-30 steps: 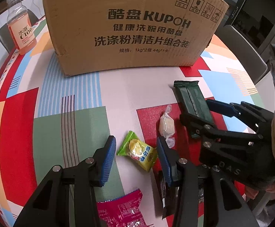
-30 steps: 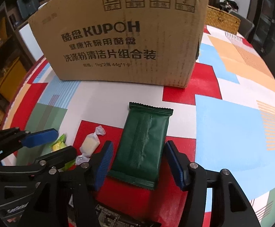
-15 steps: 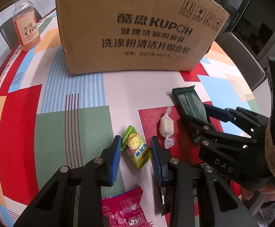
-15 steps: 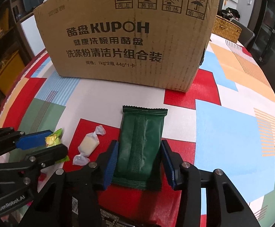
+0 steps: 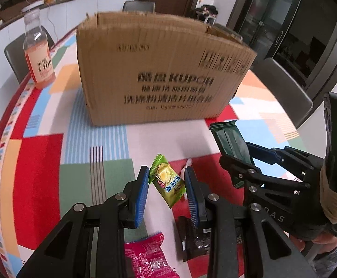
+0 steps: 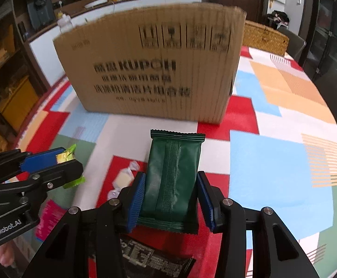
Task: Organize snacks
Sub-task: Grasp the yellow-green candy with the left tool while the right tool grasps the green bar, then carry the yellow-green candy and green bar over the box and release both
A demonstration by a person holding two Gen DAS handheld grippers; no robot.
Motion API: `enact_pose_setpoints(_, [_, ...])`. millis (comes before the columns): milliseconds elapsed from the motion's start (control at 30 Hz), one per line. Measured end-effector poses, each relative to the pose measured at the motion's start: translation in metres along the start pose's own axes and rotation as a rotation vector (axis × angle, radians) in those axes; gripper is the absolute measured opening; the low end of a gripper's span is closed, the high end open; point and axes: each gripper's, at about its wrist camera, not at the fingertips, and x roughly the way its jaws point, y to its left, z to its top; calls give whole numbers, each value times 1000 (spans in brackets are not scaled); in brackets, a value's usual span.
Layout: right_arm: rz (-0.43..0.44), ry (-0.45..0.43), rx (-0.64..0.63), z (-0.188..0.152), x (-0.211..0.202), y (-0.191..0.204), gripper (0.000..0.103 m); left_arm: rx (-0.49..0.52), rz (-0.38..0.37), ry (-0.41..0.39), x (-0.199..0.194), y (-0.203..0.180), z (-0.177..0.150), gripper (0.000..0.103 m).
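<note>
Big brown corrugated cardboard box [image 5: 163, 69]: matt paper, rough torn top edge, black print. Round table's colour-block cloth [image 5: 38, 157]: smooth, low sheen. Small yellow-green candy wrapper [image 5: 167, 183]: glossy plastic film, crinkled. Dark green flat snack packet [image 6: 171, 178]: matt foil-like film, embossed centre seam, serrated end. Pink snack packet [image 5: 148, 258]: shiny plastic. Black snack packet [image 6: 145, 259]: glossy printed film. White twist-wrapped candy [image 6: 124, 178]: clear cellophane. Clear plastic drink bottle with orange liquid [image 5: 38, 53]: smooth, paper-looking label. Left gripper [image 5: 167, 193] and right gripper [image 6: 171, 200]: matt black plastic, metal bolts, ribbed blue pads [image 5: 143, 192]. Woven wicker basket [image 6: 264, 37]: rough.
</note>
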Motion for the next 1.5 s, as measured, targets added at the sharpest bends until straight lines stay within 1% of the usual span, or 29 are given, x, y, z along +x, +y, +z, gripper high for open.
enact_pose_setpoints(167, [1,-66,-14,10,-22,5,45,8,-5,-50,-19,-3,9,31])
enact_pose_setpoints(333, [6,-122,-19,20,-41,5,45,29,0,-117,-40,-8,20,31])
enact_pose_setpoints(867, [29,-275,0,60,-79,4,45,77,16,-293,-85,-18,63,31])
enact_pose_setpoints(1133, [38,-340,0,80,-90,4,45,91,27,-358,-100,-16,85,31])
enact_pose_setpoints(1267, [39,-373,-4,96,-95,4,45,97,37,-384,-105,-17,96,31])
enact_pose_setpoints(1500, [40,-387,-5,119,-91,2,45,98,46,-406,-105,-12,119,31])
